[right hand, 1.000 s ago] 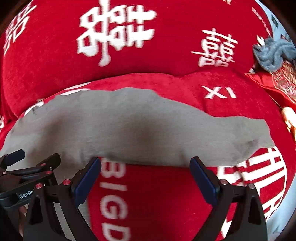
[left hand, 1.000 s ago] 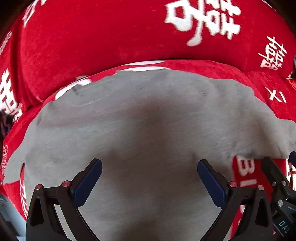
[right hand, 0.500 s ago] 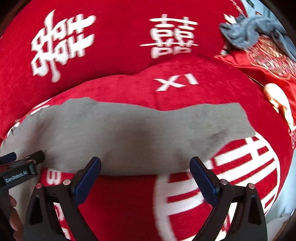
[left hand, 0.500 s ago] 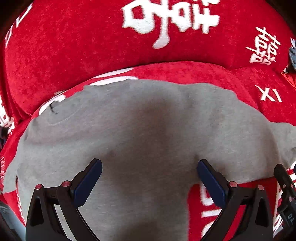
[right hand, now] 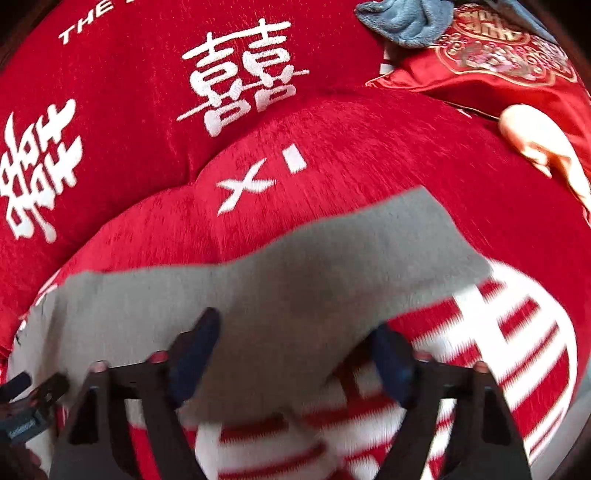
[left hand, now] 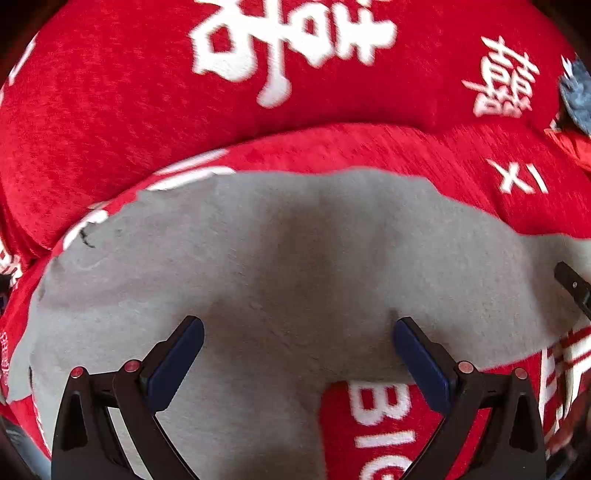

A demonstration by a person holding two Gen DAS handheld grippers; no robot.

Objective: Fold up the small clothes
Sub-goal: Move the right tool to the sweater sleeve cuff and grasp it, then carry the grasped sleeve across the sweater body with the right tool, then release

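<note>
I see a red sofa cushion (left hand: 461, 155) printed with white characters, grey garment (left hand: 280, 266) spread flat across mid-frame, red satin pillow (right hand: 491, 74) upper right of my right view, grey-blue plush cloth (right hand: 402, 18) on it

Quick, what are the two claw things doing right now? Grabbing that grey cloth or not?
Left gripper: open, over the grey garment, holding nothing.
Right gripper: open, over the garment's sleeve end, holding nothing.
</note>
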